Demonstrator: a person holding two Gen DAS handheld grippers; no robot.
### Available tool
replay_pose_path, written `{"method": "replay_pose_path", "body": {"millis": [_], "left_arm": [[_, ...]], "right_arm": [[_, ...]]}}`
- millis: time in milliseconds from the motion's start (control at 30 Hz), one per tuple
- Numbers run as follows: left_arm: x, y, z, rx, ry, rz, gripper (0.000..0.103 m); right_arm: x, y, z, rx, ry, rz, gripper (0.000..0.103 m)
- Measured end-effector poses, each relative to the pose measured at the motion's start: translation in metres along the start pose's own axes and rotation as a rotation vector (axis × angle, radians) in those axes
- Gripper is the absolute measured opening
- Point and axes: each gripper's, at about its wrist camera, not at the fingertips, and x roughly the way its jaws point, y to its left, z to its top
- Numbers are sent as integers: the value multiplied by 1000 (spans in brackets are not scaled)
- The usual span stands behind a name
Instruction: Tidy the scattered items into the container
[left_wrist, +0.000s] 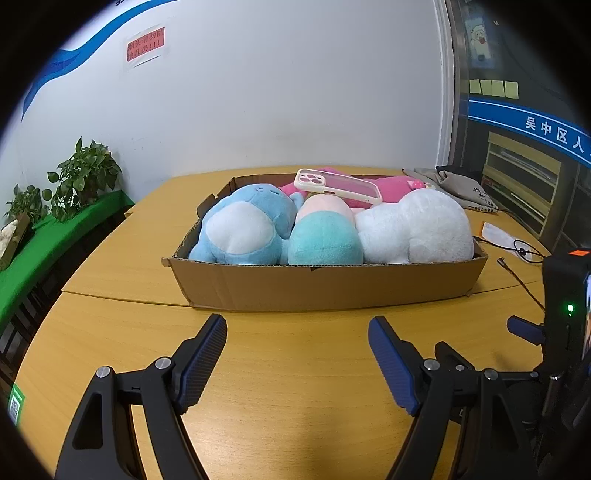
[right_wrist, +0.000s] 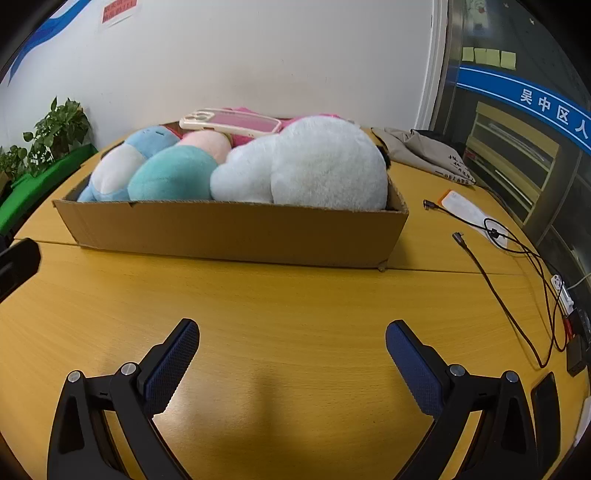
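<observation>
Cardboard makes the box (left_wrist: 325, 286), and it sits on the yellow table (left_wrist: 295, 369), a little way in front of both grippers. It is stuffed full. A blue plush (left_wrist: 243, 229) lies at the left, a teal and pink plush (left_wrist: 325, 236) in the middle, a white plush (left_wrist: 413, 225) at the right, and a pink plush (left_wrist: 391, 184) at the far side. A phone case (left_wrist: 338, 186) lies flat on top of the soft toys — it is not down inside the box.

The left gripper (left_wrist: 297, 360) has its jaws wide apart and holds nothing. The right gripper (right_wrist: 291, 363) is the same, jaws apart and bare.

What could go wrong? I think the phone case could slide off, because the toys under it are round and squashy. A bump on the box could tip it out. The white plush bulges over the rim, so it could roll out too.

Only the right view shows the black cables (right_wrist: 517, 258) and the white plug (right_wrist: 559, 291) at the right of the table. The left view shows the other gripper's body and its green light (left_wrist: 570, 308) — the right view does not.
</observation>
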Motion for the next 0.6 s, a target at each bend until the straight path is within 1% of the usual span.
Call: {"method": "replay_pose_path", "body": {"millis": [400, 600], "left_arm": [[27, 10, 0, -34, 41, -17, 79], [31, 10, -1, -39, 47, -15, 79]], "right_arm": [[22, 4, 5, -12, 26, -2, 103], [26, 5, 6, -22, 29, -5, 103]]}}
